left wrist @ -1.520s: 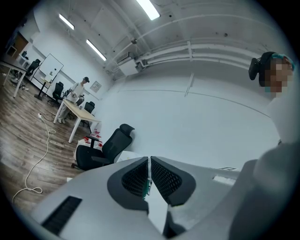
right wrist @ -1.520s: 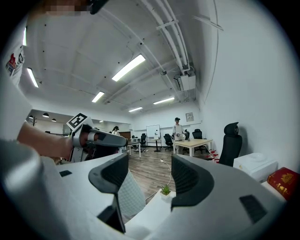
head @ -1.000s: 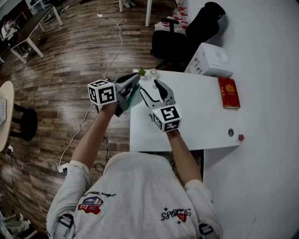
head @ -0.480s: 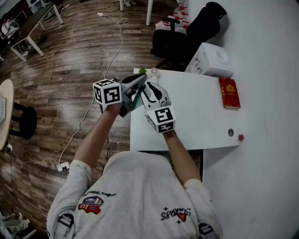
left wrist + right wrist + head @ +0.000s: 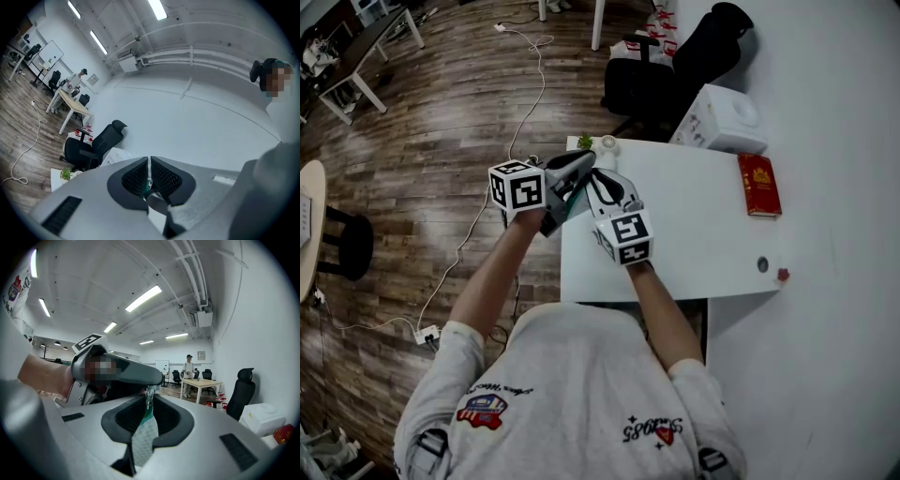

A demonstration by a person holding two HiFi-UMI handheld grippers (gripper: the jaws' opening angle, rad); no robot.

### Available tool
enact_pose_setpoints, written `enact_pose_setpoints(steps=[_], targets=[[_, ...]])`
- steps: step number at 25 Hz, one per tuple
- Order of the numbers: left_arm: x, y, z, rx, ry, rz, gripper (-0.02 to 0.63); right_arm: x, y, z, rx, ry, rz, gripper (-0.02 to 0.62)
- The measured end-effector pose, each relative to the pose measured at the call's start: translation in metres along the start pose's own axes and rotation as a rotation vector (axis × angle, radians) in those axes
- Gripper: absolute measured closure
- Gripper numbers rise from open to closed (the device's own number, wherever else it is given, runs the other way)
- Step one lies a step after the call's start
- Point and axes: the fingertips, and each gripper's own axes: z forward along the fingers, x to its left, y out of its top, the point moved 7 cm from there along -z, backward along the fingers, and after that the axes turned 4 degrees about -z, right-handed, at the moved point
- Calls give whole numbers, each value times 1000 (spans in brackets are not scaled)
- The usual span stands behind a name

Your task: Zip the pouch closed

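Note:
The person holds a green pouch (image 5: 574,202) in the air over the left edge of the white table (image 5: 703,234). My left gripper (image 5: 583,162) points right and is shut on the pouch's edge; a thin green sliver of pouch (image 5: 147,187) shows between its pads. My right gripper (image 5: 594,180) meets it from the lower right. Its jaws have just been closing, and they now pinch the metal zipper pull (image 5: 150,393) at their tips. Green and white mesh cloth of the pouch (image 5: 143,439) hangs between the right gripper's (image 5: 150,397) jaws.
A red book (image 5: 759,185) lies at the table's far right, with a white box (image 5: 727,120) behind it. A small plant (image 5: 585,142) stands on the far left corner. A black office chair (image 5: 675,56) and a white floor cable (image 5: 539,75) lie beyond.
The right gripper has swung left to the left gripper and its open jaws have come together on the pouch. The left gripper has stayed about where it was, still shut.

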Motion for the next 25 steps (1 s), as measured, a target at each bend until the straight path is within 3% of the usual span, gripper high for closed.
enact_pose_setpoints(steps=[25], targets=[[6,-10,3,8,10,-16,589,-6,0,-14,41,5,49,555]])
